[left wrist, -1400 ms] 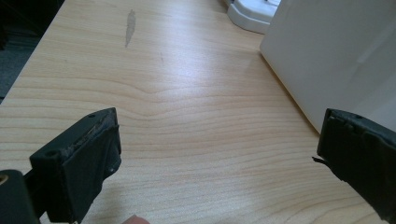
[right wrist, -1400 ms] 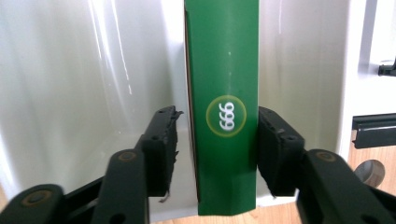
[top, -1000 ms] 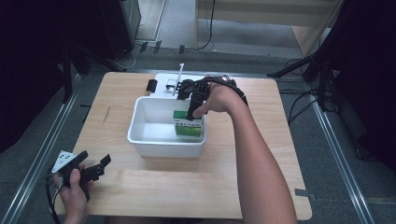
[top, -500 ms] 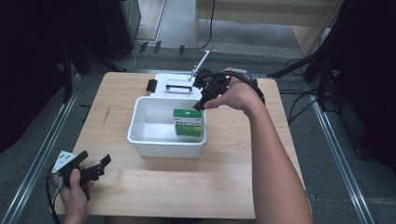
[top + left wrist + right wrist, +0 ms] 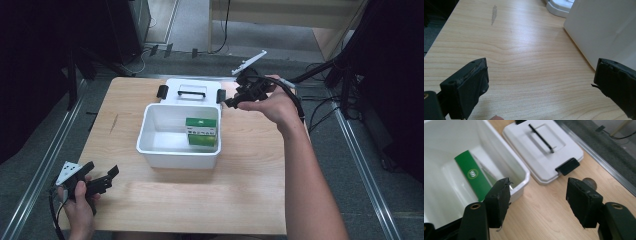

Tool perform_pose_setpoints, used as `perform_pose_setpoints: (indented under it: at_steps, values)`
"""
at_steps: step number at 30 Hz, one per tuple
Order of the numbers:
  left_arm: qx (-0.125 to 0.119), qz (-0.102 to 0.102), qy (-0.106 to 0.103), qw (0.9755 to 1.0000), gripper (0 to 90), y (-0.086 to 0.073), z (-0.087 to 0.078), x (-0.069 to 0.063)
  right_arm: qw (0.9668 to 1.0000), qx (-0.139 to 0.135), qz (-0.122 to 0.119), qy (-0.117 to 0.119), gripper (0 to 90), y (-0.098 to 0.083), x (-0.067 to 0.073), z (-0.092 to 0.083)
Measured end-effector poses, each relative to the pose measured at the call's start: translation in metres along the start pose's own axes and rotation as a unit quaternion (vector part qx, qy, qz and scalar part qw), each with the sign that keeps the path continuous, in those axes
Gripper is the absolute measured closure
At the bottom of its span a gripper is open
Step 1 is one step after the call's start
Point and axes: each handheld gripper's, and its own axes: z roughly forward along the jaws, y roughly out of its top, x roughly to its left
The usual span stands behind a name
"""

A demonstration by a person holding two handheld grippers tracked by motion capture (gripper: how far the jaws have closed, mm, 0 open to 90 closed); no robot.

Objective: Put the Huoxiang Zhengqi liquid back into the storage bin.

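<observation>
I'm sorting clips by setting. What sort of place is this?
Probably a lab or recording workspace, not a home: a bare wooden table between metal rails, with cables and dark stands on the grey floor around it.

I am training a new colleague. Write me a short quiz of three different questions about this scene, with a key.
1. True or false: the green box stands inside the white bin.
2. Which lies behind the bin, at the table's far edge?
A. the white lid
B. a blue cup
C. a roll of tape
3. Fill in: the right tool has its jaws ____, with nothing between them.

Key
1. True.
2. A, the lid with a black handle and black clips.
3. Open; it hovers over the table beside the bin's corner, near the lid.
</observation>
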Motion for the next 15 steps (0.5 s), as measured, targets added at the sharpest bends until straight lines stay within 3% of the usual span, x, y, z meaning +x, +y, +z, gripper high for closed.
perform_pose_setpoints:
  at_steps: [1, 2, 3, 9, 12, 15]
  values:
    - [0.000, 0.000, 0.000, 1.0000, 0.1, 0.000, 0.000, 0.000, 1.0000, 0.000, 0.000, 0.000, 36.8, 0.000, 0.000, 0.000]
    - [0.000, 0.000, 0.000, 1.0000, 0.1, 0.000, 0.000, 0.000, 0.9995, -0.022, 0.020, -0.008, 36.9, -0.008, -0.006, -0.003]
    - [0.000, 0.000, 0.000, 1.0000, 0.2, 0.000, 0.000, 0.000, 0.9993, -0.029, 0.023, -0.009, 36.8, -0.012, -0.008, -0.003]
    - [0.002, 0.002, 0.000, 1.0000, 0.1, 0.000, 0.000, 0.000, 0.9970, -0.047, 0.049, -0.036, 36.8, -0.038, -0.016, -0.002]
    - [0.002, 0.002, 0.000, 1.0000, 0.2, 0.000, 0.000, 0.000, 0.9948, -0.071, 0.057, -0.045, 36.8, -0.054, -0.020, -0.001]
    - [0.002, 0.001, 0.002, 1.0000, 0.1, 0.000, 0.000, 0.000, 0.9910, -0.093, 0.080, -0.054, 35.2, -0.071, -0.024, 0.002]
